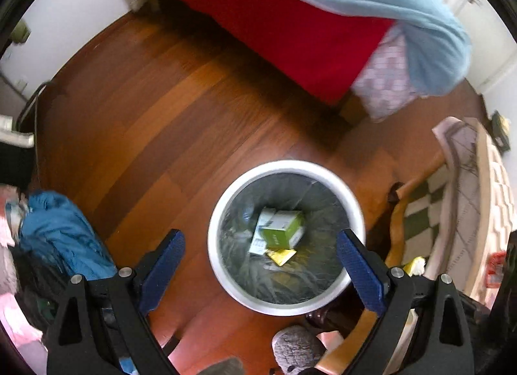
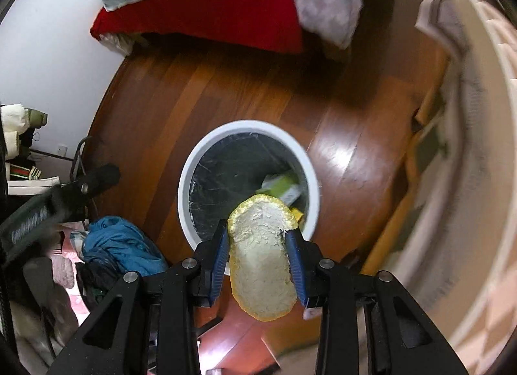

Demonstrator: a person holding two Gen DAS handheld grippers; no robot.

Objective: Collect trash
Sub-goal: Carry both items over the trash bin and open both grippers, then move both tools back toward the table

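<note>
1. Your left tool (image 1: 260, 244) hangs spread wide above the white bin (image 1: 226, 265), gripping nothing.
2. A green box (image 1: 282, 228) lies inside the bin on its dark liner.
3. Your right tool (image 2: 258, 237) pinches a yellow-rimmed peel (image 2: 261, 262) just over the bin's near rim.

The floor (image 1: 168, 136) is varnished reddish wood, glossy enough to throw back a bright patch of light. The bin (image 1: 223, 265) has a smooth, matt white plastic rim, and its liner (image 1: 290, 281) is thin grey film, crinkled and faintly shiny. Inside lie cardboard boxes (image 1: 281, 229), printed green and white, smooth-faced. The peel (image 2: 261, 265) held in the right gripper (image 2: 258, 265) shows a rough, fibrous pale pith with a yellow rind edge. Both grippers are matt black plastic with bright metal screws; the left gripper (image 1: 260, 265) carries finely textured blue pads (image 1: 362, 275). The red bedcover (image 1: 284, 36) and blue blanket (image 1: 387, 0) are soft cloth.
</note>
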